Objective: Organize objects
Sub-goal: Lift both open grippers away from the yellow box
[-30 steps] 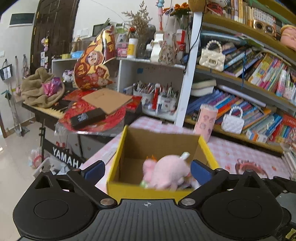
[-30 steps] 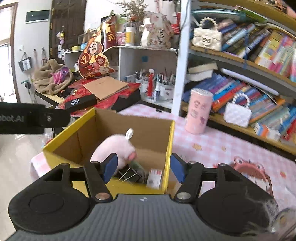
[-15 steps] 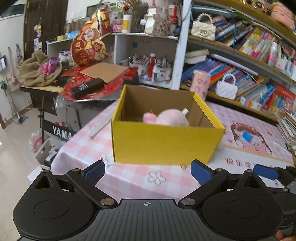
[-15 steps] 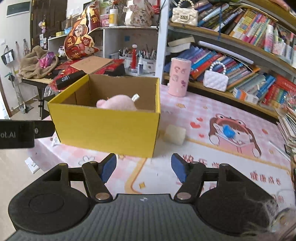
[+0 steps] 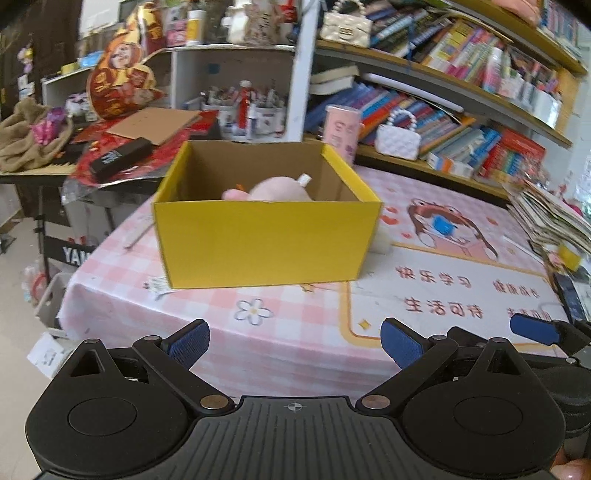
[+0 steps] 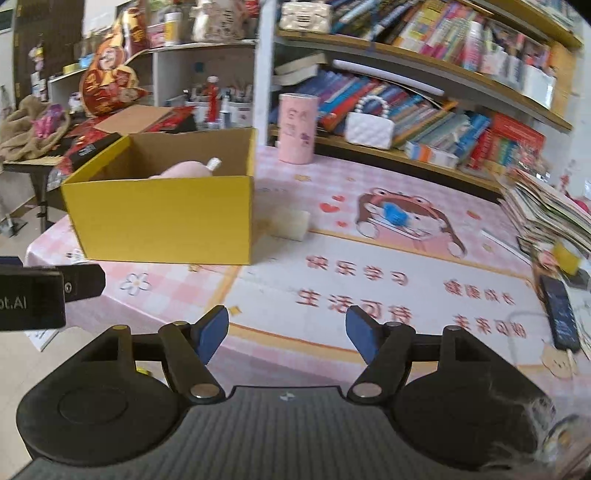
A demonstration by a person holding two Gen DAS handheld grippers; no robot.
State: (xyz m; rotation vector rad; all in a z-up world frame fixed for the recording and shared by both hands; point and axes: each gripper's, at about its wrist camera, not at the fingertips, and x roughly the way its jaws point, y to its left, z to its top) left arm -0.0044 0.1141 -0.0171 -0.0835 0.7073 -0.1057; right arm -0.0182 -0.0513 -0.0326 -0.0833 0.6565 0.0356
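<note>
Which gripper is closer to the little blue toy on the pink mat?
Right. The right gripper hangs nearer the small blue toy, which lies ahead, slightly right. The left gripper is farther left, facing the yellow cardboard box.

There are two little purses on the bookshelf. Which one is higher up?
The cream quilted purse on the top shelf. The white quilted purse with the pearl handle sits on the lower shelf, near the pink cup.
</note>
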